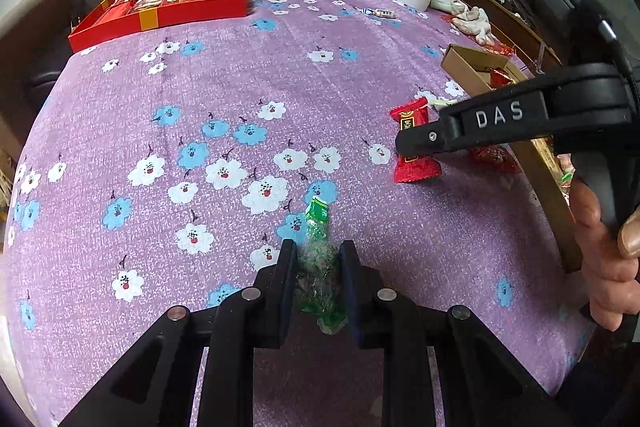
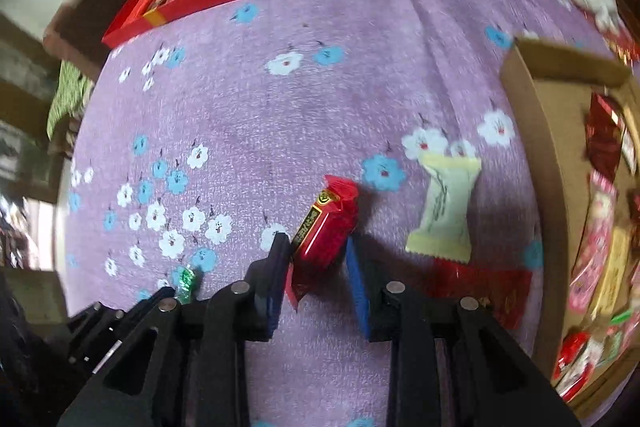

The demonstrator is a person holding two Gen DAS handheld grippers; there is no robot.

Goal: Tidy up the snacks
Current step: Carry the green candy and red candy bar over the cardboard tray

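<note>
Here green candy (image 1: 318, 259) points away.

Green clear-wrapped candy (image 1: 318, 259) pinched upright between left gripper (image 1: 318, 251) pads, above purple floral cloth. Red snack packet (image 2: 324, 231) tilted, held in right gripper (image 2: 318, 247). Pale yellow packet (image 2: 444, 205) flat nearby. Red tray (image 1: 160, 15) far left, cardboard box (image 2: 560, 155) right, both holding snacks.

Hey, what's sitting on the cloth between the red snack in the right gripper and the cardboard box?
A pale yellow wrapped snack lies between the red snack and the cardboard box, clearest in the right wrist view.
</note>
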